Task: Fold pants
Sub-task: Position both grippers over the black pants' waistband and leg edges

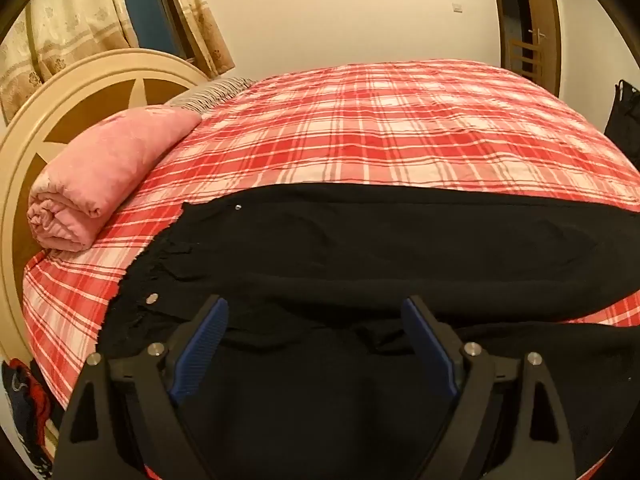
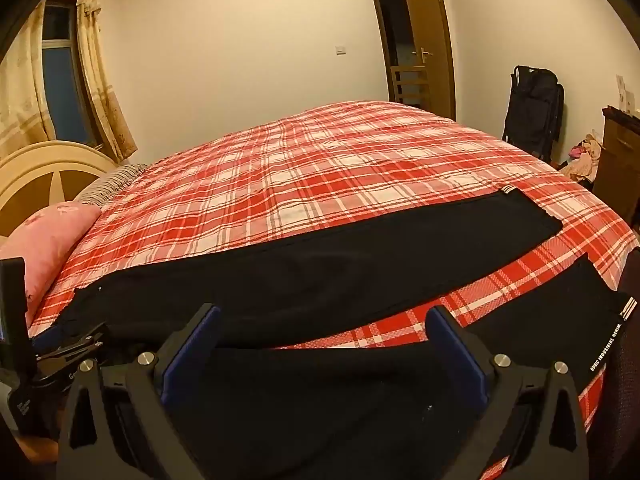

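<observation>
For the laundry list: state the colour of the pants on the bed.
Black pants, with a small striped tab at the hem; clearest in the right wrist view.

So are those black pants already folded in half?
No, the black pants lie spread open on the plaid bedcover, the two legs apart with red check showing between them.

Bed (image 2: 320, 168) under red plaid cover, black pants (image 2: 320, 280) spread along its near edge, rolled pink blanket (image 1: 100, 180) by headboard end
</observation>
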Motion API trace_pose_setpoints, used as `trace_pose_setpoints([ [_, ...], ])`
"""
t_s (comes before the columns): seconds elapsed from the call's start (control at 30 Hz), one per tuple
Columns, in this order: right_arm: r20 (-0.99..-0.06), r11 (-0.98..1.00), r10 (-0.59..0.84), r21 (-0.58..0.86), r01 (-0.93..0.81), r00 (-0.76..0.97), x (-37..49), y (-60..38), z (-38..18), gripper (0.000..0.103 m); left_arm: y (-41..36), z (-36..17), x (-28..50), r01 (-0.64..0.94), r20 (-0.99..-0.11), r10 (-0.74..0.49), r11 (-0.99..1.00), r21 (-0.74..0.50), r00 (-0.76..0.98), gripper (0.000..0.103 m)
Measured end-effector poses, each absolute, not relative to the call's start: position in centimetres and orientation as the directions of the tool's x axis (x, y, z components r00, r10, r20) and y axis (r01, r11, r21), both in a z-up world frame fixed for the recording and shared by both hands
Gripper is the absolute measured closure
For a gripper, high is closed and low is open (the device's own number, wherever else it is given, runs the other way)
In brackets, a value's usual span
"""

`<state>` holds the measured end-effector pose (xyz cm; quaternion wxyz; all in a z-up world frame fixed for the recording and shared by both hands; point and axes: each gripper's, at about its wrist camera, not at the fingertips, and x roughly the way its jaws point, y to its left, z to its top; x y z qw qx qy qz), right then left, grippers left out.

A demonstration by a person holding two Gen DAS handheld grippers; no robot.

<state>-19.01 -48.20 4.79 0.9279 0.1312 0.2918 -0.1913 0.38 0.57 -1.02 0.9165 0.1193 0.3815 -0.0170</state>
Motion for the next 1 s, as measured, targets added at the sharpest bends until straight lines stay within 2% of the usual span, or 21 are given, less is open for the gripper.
trace_pose_setpoints([
  [0.13, -0.591, 0.892, -0.277, 0.134, 0.431, 0.757, -19.15, -48.3, 4.73, 0.001, 0.56, -1.07, 0.49, 0.11, -0.684, 0.092, 0.963, 0.246, 0.724, 0.012],
  [1.0, -0.606, 0.888, -0.265, 0.149, 0.435, 0.75, -19.0, -48.42, 4.83, 0.001, 0.28, -1.06, -0.1, 0.11, -0.692, 0.085, 0.966, 0.233, 0.717, 0.012],
])
